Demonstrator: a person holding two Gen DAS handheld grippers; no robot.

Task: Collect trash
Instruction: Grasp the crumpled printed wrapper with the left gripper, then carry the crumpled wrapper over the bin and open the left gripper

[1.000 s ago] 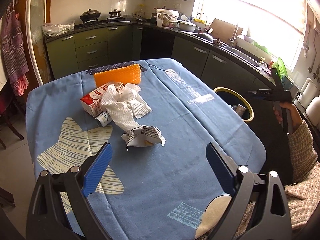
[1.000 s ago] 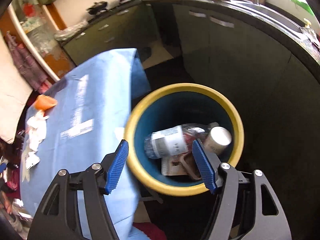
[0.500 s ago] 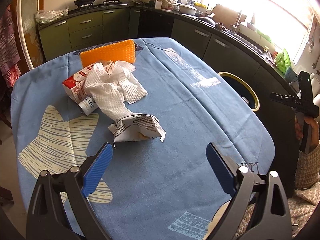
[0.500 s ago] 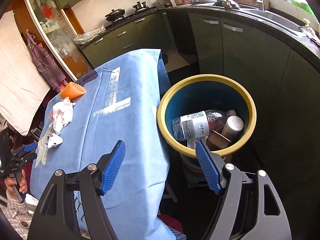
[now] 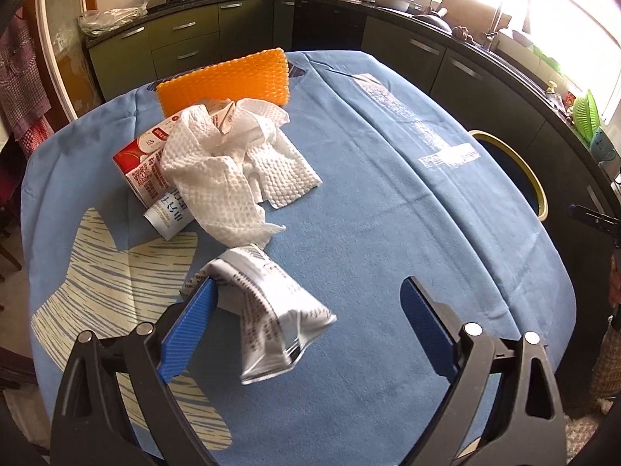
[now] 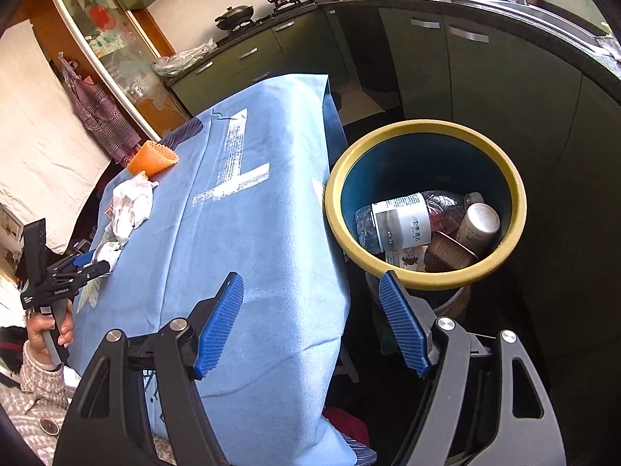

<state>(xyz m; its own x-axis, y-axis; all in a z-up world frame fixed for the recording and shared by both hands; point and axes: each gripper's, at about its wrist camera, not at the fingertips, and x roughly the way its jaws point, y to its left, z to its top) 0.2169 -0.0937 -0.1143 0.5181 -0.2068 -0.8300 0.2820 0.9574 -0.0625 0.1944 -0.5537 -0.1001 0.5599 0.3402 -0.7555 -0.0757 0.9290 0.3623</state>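
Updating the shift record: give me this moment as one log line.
left tool: open, around wrapper, no grip | right tool: open, empty | bin: bottle inside | table: paper towel, carton remain

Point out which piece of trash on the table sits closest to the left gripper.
The crumpled printed packet: it lies between the open fingers of the left gripper, while the white paper towels, red carton and small white tube lie farther back.

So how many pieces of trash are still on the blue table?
4 that I can see: a silver printed pouch nearest, crumpled white paper towel in the middle, a red-and-white carton and a small white tube partly beneath it. More may hide underneath.
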